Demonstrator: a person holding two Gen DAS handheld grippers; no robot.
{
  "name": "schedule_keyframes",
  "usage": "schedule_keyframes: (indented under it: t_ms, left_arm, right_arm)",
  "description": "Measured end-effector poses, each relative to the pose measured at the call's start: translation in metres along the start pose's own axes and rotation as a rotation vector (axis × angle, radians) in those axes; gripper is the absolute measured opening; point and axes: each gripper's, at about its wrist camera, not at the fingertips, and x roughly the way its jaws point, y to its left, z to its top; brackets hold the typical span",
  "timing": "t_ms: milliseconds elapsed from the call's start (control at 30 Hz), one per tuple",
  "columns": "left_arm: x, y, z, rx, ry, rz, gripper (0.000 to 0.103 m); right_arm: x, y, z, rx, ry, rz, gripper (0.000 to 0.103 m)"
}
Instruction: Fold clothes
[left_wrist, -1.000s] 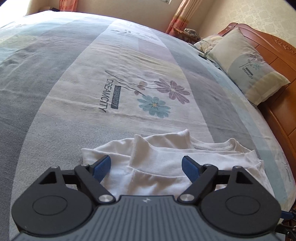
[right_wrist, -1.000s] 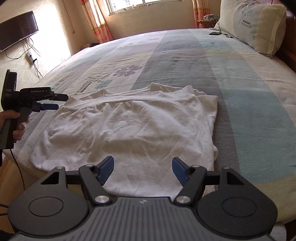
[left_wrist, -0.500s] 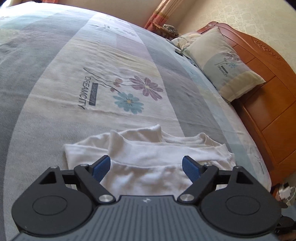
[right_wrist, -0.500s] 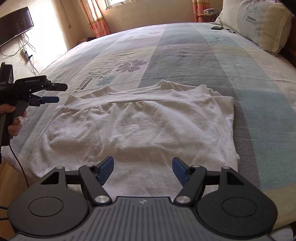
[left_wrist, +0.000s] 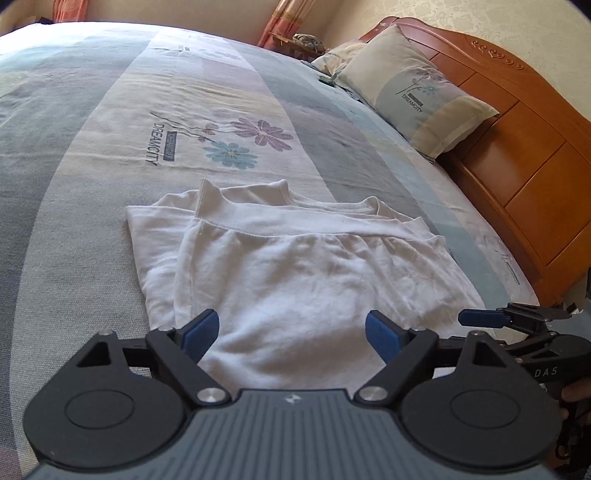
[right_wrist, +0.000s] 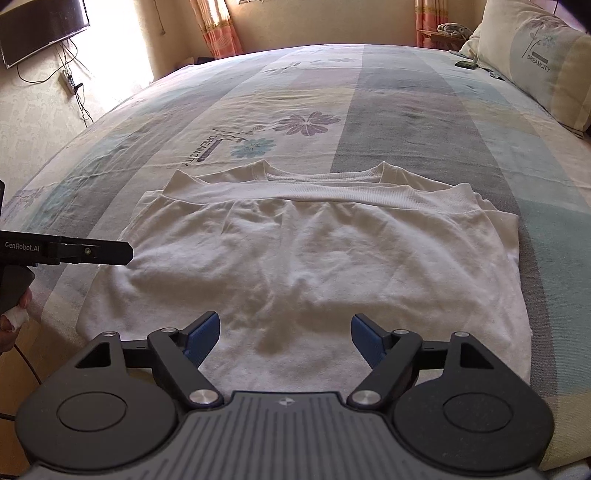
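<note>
Left gripper (left_wrist: 291, 332): jaws wide apart, holding nothing; blue pads (left_wrist: 201, 329) hang over the near edge of the shirt (left_wrist: 295, 266). In the right wrist view its black finger (right_wrist: 92, 252) reaches in from the left, above the shirt's left edge; whether it touches the cloth cannot be told.

Right gripper (right_wrist: 286, 334): jaws wide apart, empty; both pads sit above the shirt's near part. In the left wrist view it shows at the far right (left_wrist: 517, 321), just off the shirt's right edge.

Shirt: 1, white, lying flat on the bed (right_wrist: 406, 110), near the bed's near edge. Ribbed hem band folded up across the far part, just short of the collar (right_wrist: 321, 173). Cloth wrinkled in the middle.

Bed: striped cover with flower print (right_wrist: 306, 123) and "DREAMCITY" lettering, beyond the shirt.

Pillow (left_wrist: 417, 92): 1, far right, against the wooden headboard (left_wrist: 517, 129).

Hand (right_wrist: 13, 321): part shown at left edge, grasping the left gripper's handle.
</note>
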Motion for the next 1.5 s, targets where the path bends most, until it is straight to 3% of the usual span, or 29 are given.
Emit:
schedule_keyframes:
  t_ms: [133, 400, 600, 733, 833, 1033, 1167, 1300, 1400, 1500]
  left_arm:
    - [0.014, 0.009, -0.007, -0.024, 0.044, 0.0, 0.089]
    - [0.008, 0.001, 0.001, -0.018, 0.017, -0.026, 0.093]
    - [0.012, 0.008, -0.006, -0.033, 0.05, -0.032, 0.093]
    - [0.0, -0.003, 0.004, 0.031, -0.015, -0.007, 0.093]
    - [0.004, 0.0, 0.016, 0.023, -0.036, -0.007, 0.093]
    - [0.037, 0.014, 0.03, -0.041, -0.024, -0.002, 0.093]
    - [0.038, 0.027, 0.028, -0.124, -0.053, -0.019, 0.094]
    - [0.014, 0.037, 0.031, -0.169, -0.096, -0.075, 0.094]
    - [-0.007, 0.059, 0.031, -0.261, -0.14, -0.118, 0.094]
    - [-0.012, 0.083, 0.023, -0.364, -0.119, -0.155, 0.094]
  right_arm:
    - [-0.003, 0.01, 0.003, -0.008, -0.009, -0.011, 0.086]
    - [-0.003, 0.02, 0.001, -0.023, 0.012, -0.038, 0.089]
    - [-0.007, 0.026, 0.002, -0.043, 0.007, -0.043, 0.089]
    - [-0.005, 0.025, 0.002, -0.048, 0.011, -0.048, 0.09]
    - [-0.003, 0.024, 0.002, -0.049, 0.013, -0.046, 0.09]
    - [-0.003, 0.022, 0.002, -0.065, 0.016, -0.043, 0.09]
    - [-0.002, 0.015, 0.001, -0.041, 0.02, -0.051, 0.091]
    - [-0.004, 0.006, -0.001, -0.01, 0.008, -0.043, 0.091]
    - [-0.004, 0.002, 0.0, 0.011, -0.009, -0.034, 0.091]
    - [-0.002, 0.001, 0.0, 0.028, -0.022, -0.025, 0.091]
